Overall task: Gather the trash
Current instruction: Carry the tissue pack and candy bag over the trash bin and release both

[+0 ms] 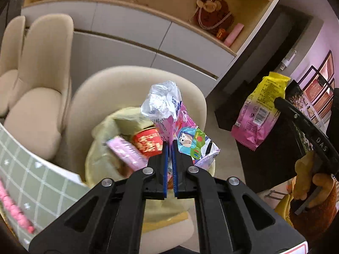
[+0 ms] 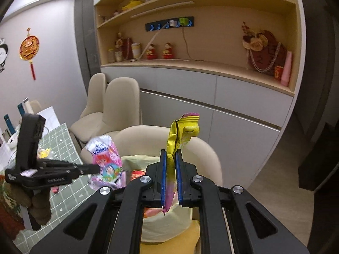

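Observation:
My left gripper [image 1: 170, 146] is shut on a crumpled pink cartoon snack wrapper [image 1: 169, 114], held over a bin lined with a pale yellow bag [image 1: 99, 158]. Inside the bin lie a red package [image 1: 148, 141] and a pink pack [image 1: 127, 152]. My right gripper [image 2: 171, 154] is shut on a yellow and pink snack wrapper [image 2: 182, 131], just above the same lined bin [image 2: 169, 218]. In the left wrist view that yellow and pink wrapper [image 1: 260, 110] hangs at the right. The right wrist view shows the left gripper [image 2: 93, 168] with its cartoon wrapper [image 2: 106, 160] to the left.
A beige chair [image 1: 118, 84] stands behind the bin, with two more chairs [image 1: 40, 84] further left. A table with a green checked cloth [image 1: 31, 182] borders the bin on the left. Grey cabinets and wooden shelves [image 2: 211, 67] fill the wall behind. A gloved hand [image 1: 307, 182] holds the right gripper.

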`<state>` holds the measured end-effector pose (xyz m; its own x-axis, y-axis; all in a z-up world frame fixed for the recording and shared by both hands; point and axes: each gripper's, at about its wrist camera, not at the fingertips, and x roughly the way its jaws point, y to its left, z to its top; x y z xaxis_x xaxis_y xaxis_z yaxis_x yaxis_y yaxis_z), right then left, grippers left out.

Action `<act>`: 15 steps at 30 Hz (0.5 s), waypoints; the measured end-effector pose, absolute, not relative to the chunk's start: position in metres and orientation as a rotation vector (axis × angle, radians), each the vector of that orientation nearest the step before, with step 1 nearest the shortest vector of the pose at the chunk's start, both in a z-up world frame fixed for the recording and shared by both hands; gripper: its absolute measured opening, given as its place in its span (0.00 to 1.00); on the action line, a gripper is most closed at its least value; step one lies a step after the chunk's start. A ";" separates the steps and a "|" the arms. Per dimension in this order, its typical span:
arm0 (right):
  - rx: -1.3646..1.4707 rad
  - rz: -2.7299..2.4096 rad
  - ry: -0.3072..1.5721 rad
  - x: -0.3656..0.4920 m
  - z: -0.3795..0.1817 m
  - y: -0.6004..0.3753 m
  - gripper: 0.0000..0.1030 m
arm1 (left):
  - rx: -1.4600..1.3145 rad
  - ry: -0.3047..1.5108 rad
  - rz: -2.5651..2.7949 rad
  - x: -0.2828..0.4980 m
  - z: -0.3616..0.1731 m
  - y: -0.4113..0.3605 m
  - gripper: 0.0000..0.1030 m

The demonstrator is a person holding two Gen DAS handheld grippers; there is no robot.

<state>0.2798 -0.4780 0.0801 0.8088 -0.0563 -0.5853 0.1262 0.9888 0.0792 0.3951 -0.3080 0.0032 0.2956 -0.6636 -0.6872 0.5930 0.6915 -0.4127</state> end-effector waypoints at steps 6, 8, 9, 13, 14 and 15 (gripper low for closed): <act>0.148 -0.112 0.619 0.291 0.070 -0.502 0.09 | -0.016 0.979 -0.842 0.403 -0.010 -0.339 0.03; 0.154 -0.110 0.624 0.295 0.066 -0.505 0.09 | -0.002 0.994 -0.845 0.408 -0.015 -0.347 0.03; 0.159 -0.106 0.629 0.298 0.063 -0.505 0.09 | 0.010 1.001 -0.835 0.409 -0.017 -0.350 0.03; 0.174 -0.084 0.643 0.305 0.055 -0.501 0.09 | 0.034 1.004 -0.808 0.407 -0.021 -0.350 0.03; 0.173 -0.079 0.647 0.306 0.053 -0.499 0.09 | 0.039 1.003 -0.805 0.406 -0.021 -0.349 0.03; 0.173 -0.071 0.652 0.309 0.050 -0.496 0.09 | 0.048 1.000 -0.800 0.405 -0.021 -0.346 0.03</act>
<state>0.3087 -0.4963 0.0503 0.7931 -0.0110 -0.6090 0.1198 0.9831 0.1382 0.4047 -0.3465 -0.0212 0.2860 -0.5775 -0.7646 0.6190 0.7205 -0.3127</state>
